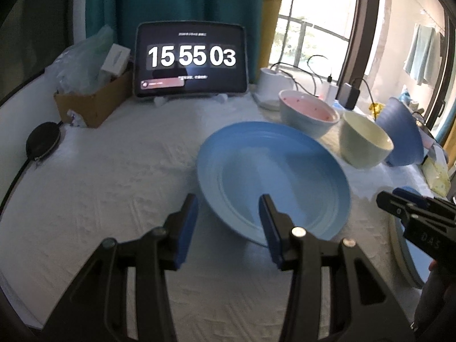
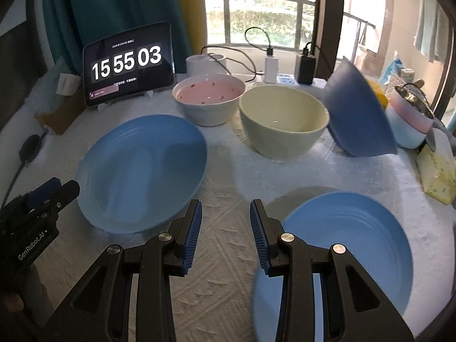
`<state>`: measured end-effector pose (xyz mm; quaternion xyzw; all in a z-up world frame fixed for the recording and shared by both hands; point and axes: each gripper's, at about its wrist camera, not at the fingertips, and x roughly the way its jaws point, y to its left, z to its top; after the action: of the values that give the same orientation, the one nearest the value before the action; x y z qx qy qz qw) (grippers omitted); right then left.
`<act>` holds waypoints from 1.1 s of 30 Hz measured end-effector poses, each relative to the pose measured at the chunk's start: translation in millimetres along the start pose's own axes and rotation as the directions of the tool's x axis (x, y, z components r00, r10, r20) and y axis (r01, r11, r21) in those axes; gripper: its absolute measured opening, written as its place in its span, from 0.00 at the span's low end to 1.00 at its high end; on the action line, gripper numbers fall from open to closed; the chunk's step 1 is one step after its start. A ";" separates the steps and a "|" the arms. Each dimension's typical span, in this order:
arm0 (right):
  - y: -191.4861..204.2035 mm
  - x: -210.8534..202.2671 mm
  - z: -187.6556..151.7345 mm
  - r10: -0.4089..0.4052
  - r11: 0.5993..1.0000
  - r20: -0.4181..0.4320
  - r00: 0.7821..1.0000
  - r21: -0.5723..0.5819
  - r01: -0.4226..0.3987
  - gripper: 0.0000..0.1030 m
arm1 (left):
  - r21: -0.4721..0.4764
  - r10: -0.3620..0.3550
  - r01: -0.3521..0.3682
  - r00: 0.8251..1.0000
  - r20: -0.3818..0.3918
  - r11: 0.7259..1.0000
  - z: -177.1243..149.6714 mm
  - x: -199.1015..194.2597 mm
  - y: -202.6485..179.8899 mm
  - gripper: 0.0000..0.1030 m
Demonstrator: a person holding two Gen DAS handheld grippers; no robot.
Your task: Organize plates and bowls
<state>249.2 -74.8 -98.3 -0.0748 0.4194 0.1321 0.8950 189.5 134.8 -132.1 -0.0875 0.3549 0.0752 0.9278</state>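
A light blue plate [image 1: 273, 179] lies on the white cloth, and my left gripper [image 1: 228, 222] hovers open at its near-left rim. One finger stands over the plate, the other over the cloth, and neither pad touches it. The same plate [image 2: 142, 171] shows in the right wrist view, with the left gripper [image 2: 54, 191] at its left edge. A second blue plate [image 2: 342, 242] lies front right. My right gripper [image 2: 225, 225] is open just left of it, holding nothing. Behind stand a pink-lined bowl [image 2: 209, 99], a cream bowl [image 2: 282, 119] and a dark blue bowl [image 2: 359, 108] tipped on its side.
A tablet clock [image 2: 128, 65] stands at the back, with a cardboard box [image 1: 94, 102] and a black round pouch [image 1: 42, 139] to its left. Chargers and cables [image 2: 270, 65] line the window sill. Stacked pastel bowls [image 2: 407, 122] and a tissue pack [image 2: 439, 176] sit at the right.
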 end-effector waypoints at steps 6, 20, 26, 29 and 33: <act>11.9 13.7 2.5 0.014 1.000 -0.030 0.999 -0.014 -0.014 0.36 | -0.009 0.008 -0.008 1.000 -0.017 1.000 3.4 13.1 10.5 0.45; 32.2 44.4 12.1 0.044 0.998 -0.096 0.994 -0.030 -0.047 0.36 | -0.018 -0.003 0.001 0.995 -0.103 1.000 4.0 47.6 19.4 0.45; 33.9 58.3 13.5 0.049 0.998 -0.135 0.990 -0.031 -0.054 0.36 | -0.039 -0.020 0.015 0.991 -0.131 0.999 5.8 57.0 21.1 0.46; 34.3 61.0 14.9 0.051 0.998 -0.133 0.990 -0.032 -0.056 0.36 | -0.010 0.006 -0.007 0.990 -0.138 1.000 6.4 58.6 15.5 0.48; 34.6 63.6 16.1 0.067 0.997 -0.126 0.990 -0.033 -0.072 0.36 | 0.017 0.022 -0.019 0.990 -0.142 1.000 6.4 59.7 10.8 0.51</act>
<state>289.7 -26.8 -137.8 -0.0848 0.4744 0.1660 0.8604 235.4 151.4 -168.8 -0.0815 0.4216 0.0755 0.8999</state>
